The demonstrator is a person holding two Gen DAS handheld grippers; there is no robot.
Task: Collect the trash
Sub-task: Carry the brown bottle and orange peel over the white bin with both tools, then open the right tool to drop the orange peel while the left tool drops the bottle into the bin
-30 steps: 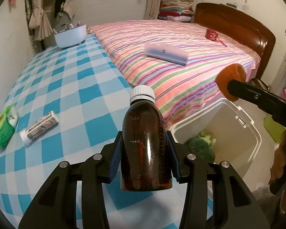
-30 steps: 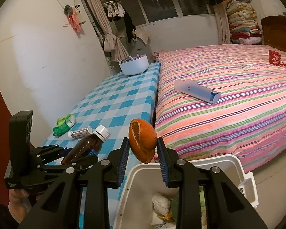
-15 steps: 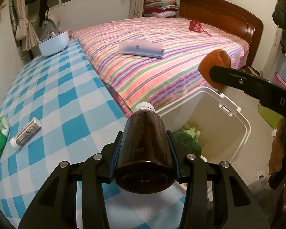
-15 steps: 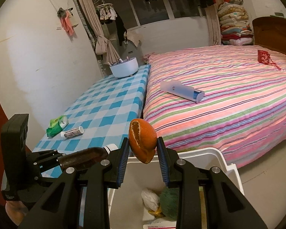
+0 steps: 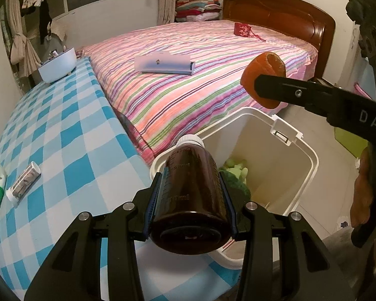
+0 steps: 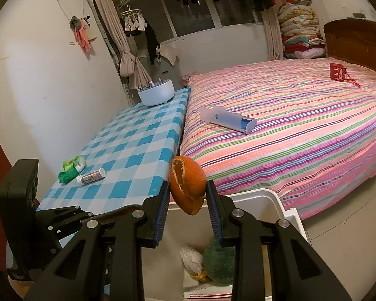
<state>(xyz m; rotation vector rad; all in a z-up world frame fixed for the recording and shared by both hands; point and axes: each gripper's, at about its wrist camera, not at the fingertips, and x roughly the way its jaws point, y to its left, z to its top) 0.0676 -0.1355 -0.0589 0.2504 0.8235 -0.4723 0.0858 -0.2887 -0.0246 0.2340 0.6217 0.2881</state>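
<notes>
Carrying two items to the white bin (image 5: 283, 130): left gripper (image 5: 190, 200) pinches brown bottle (image 5: 191, 195), right gripper (image 6: 188, 198) clamps orange peel (image 6: 186, 183) over the rim. Next: release into bin, at six o'clock of both.

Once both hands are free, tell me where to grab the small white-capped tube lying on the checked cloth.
Take the tube across its middle, coming from above. It lies flat on the checked cloth, long sides exposed; the green packet sits close by its bottom end, so stay near the cap end.
</notes>
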